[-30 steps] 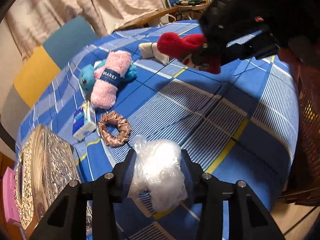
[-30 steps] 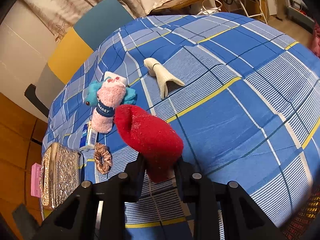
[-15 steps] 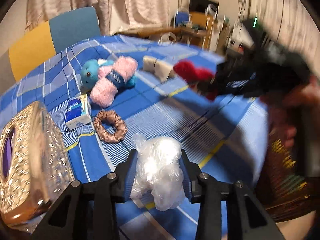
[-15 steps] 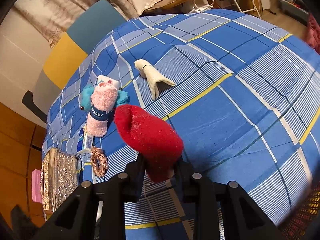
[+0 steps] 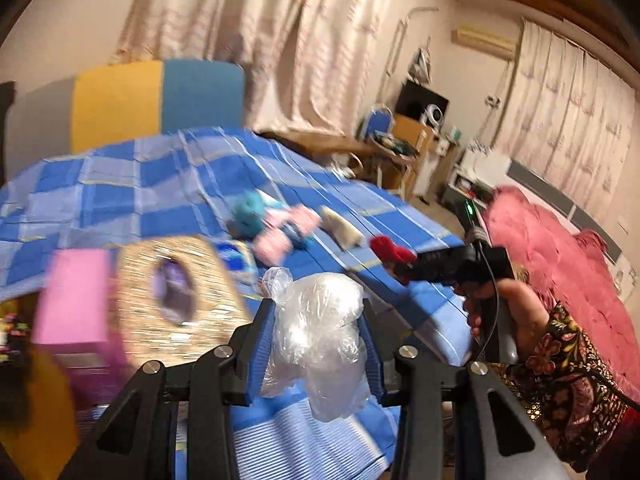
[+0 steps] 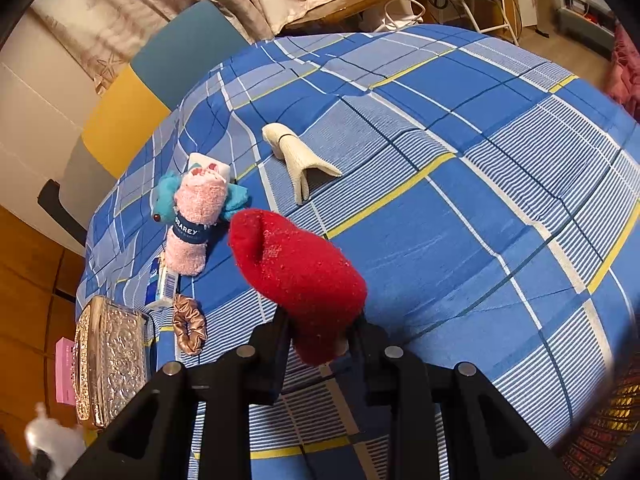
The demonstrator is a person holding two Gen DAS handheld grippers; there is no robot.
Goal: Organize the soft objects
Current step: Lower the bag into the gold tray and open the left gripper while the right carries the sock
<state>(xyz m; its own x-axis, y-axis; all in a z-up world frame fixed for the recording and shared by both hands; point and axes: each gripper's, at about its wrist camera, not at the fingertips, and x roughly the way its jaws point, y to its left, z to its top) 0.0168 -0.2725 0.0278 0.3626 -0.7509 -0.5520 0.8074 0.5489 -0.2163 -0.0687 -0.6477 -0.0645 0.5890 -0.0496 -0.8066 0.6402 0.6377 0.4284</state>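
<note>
A gold embossed tissue box (image 6: 110, 360) sits on the blue plaid tablecloth (image 6: 460, 208) — a small blue-white carton (image 6: 164, 286) just beside it.

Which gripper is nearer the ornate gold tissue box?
Left. The left gripper, shut on a crumpled clear plastic bag, hovers beside the ornate gold tissue box. The right gripper, shut on a red sock, is farther along the table.

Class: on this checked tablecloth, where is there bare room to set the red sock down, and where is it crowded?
Free: the wide stretch of tablecloth right of the cream sock and the held red sock. Crowded: the left edge, where pink towel roll, blue plush, scrunchie and tissue box cluster.
</note>
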